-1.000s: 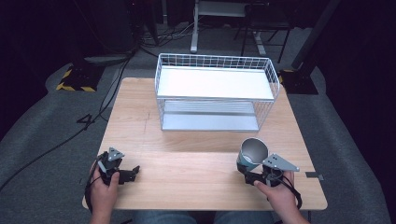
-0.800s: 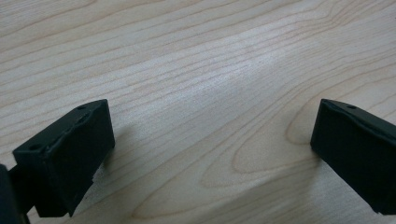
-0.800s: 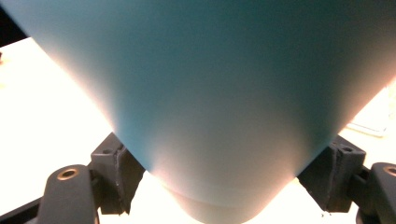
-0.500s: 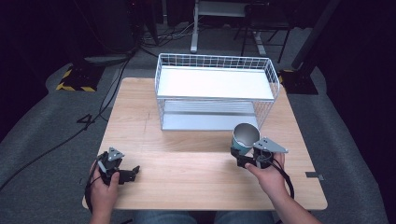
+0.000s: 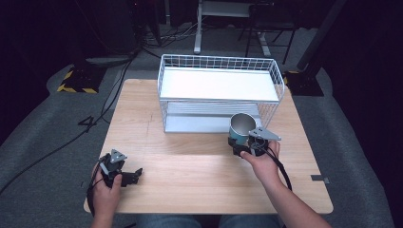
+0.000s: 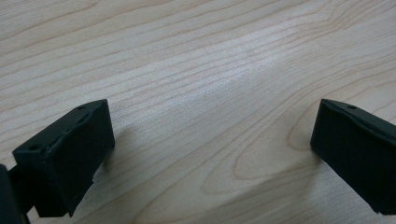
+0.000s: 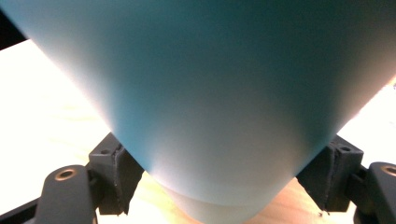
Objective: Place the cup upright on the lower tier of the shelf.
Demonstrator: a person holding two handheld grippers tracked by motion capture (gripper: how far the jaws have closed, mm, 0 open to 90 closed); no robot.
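Observation:
A teal cup (image 5: 241,127) with a metal inside is held off the table in my right gripper (image 5: 243,145), just in front of the white wire rack (image 5: 218,61). In the right gripper view the cup's teal wall (image 7: 205,93) looms close, and both jaws press against its lower sides. My left gripper (image 5: 133,176) rests near the table's front left corner, jaws open over bare wood (image 6: 205,93) with nothing between them.
The two-level wire rack has a white top shelf (image 5: 216,84) and a lower shelf (image 5: 199,121), and stands at the back of the wooden table (image 5: 190,180). Cables (image 5: 104,114) trail on the grey floor at the left.
My right gripper has carried the cup forward and slightly left, from the table's front right toward the rack. The left gripper has stayed put.

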